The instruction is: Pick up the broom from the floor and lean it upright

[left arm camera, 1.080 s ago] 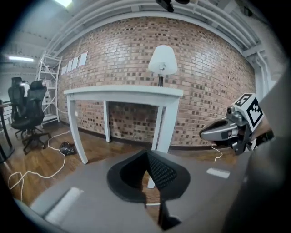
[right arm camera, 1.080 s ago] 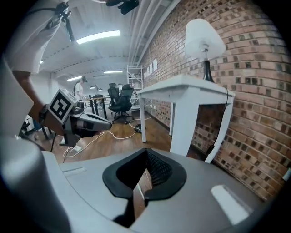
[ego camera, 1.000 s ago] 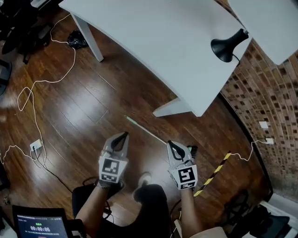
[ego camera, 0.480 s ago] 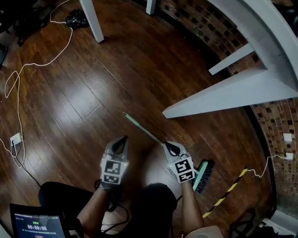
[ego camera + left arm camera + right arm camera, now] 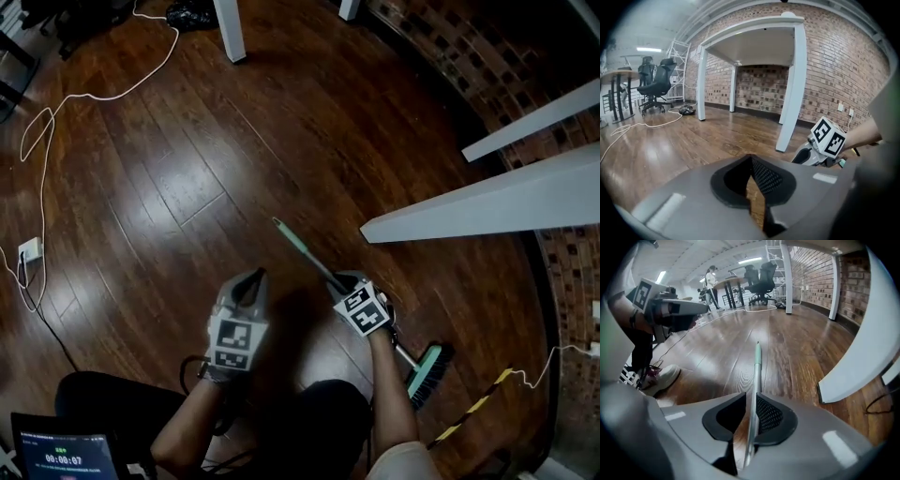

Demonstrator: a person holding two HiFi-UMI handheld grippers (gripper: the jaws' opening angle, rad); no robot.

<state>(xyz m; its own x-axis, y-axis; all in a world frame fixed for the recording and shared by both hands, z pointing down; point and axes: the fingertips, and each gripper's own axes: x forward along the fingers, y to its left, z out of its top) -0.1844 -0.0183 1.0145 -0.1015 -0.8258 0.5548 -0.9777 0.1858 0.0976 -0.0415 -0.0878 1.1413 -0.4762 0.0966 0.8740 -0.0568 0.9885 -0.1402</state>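
In the head view the broom (image 5: 307, 253) is lying flat on the floor (image 5: 169, 178), brush (image 5: 427, 371) at 4 o'clock, the right gripper (image 5: 343, 280) straddling it; closing squarely should be securing it, I reckon. The left gripper view is showing the left gripper (image 5: 751, 161) pressed together, empty, hovering. In the right gripper view the jaws, having just been opening, are standing spread around the handle (image 5: 756, 363), tilting steeply down.

The broom (image 5: 300, 246) is marked by a pale green grip end, a silvery shaft and a teal head; its bristles appear dark, though they are small in view. The floor (image 5: 187, 169) is laid in glossy dark brown planks. The left gripper (image 5: 254, 274) is cased in grey, with black meshed pads (image 5: 766, 178) and a black-and-white marker cube (image 5: 232, 342). The wall (image 5: 825, 70) is patterned in red-brown brick, the table (image 5: 506, 202) is white, and a strip (image 5: 478, 408) is striped yellow and black.
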